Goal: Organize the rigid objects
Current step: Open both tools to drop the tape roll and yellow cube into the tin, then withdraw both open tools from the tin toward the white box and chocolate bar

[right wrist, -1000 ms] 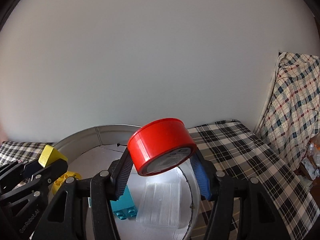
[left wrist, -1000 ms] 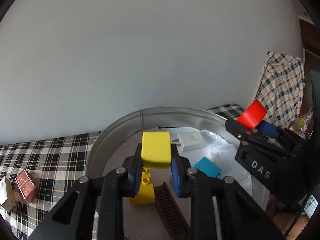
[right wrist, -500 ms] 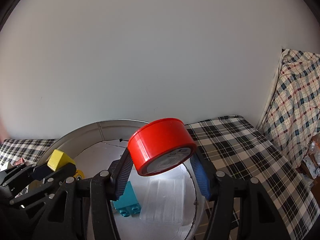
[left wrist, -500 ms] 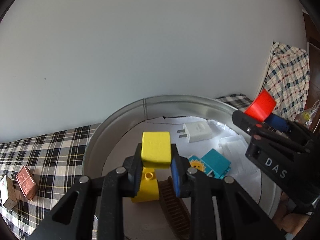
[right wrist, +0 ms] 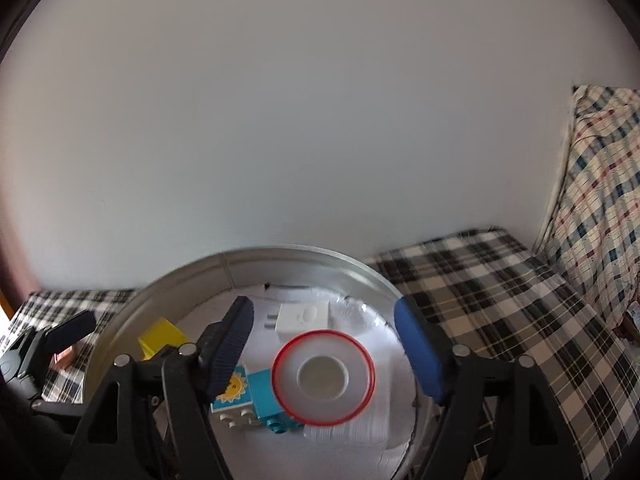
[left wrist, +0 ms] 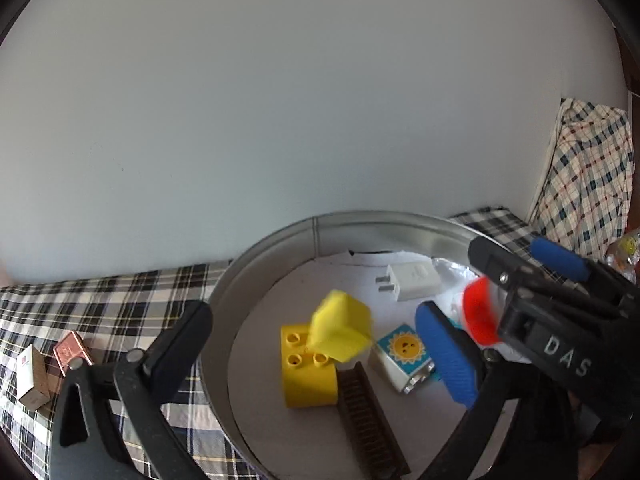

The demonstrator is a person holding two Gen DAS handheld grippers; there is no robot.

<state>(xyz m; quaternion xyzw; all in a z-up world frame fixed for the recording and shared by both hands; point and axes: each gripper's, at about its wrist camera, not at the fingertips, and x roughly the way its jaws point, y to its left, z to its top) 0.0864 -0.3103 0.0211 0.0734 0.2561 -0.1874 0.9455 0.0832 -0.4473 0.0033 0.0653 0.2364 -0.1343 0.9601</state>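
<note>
Both fingers of the left gripper point(left wrist: 320, 344) stood wide apart, and they had just been opening. Between them a small yellow block point(left wrist: 340, 330) was loose and tilted, touching neither finger, right above a bigger yellow brick point(left wrist: 308, 376) with round studs. The right gripper point(right wrist: 324, 340) had just been opening too. Its fingers point(right wrist: 420, 352) stood apart, and the red tape roll point(right wrist: 323, 378) sat between them without touching either one, its flat face and hole turned up toward the camera.

White letters "DAS" point(left wrist: 566, 356) could be read on the side of the right gripper. No other words were clear enough to read.

Everything hung over a big round metal tub point(left wrist: 360, 224) on a checked cloth point(left wrist: 100, 304). Inside the tub were the yellow brick, a dark brown comb point(left wrist: 368, 420) just beside it, a block with a sun picture point(left wrist: 404, 354), a teal brick point(right wrist: 266, 398), a white plug charger point(left wrist: 412, 280) and a clear plastic lid point(right wrist: 352, 428). Outside the tub, on the cloth, lay a small pink box point(left wrist: 72, 354) and a tan box point(left wrist: 32, 376).
</note>
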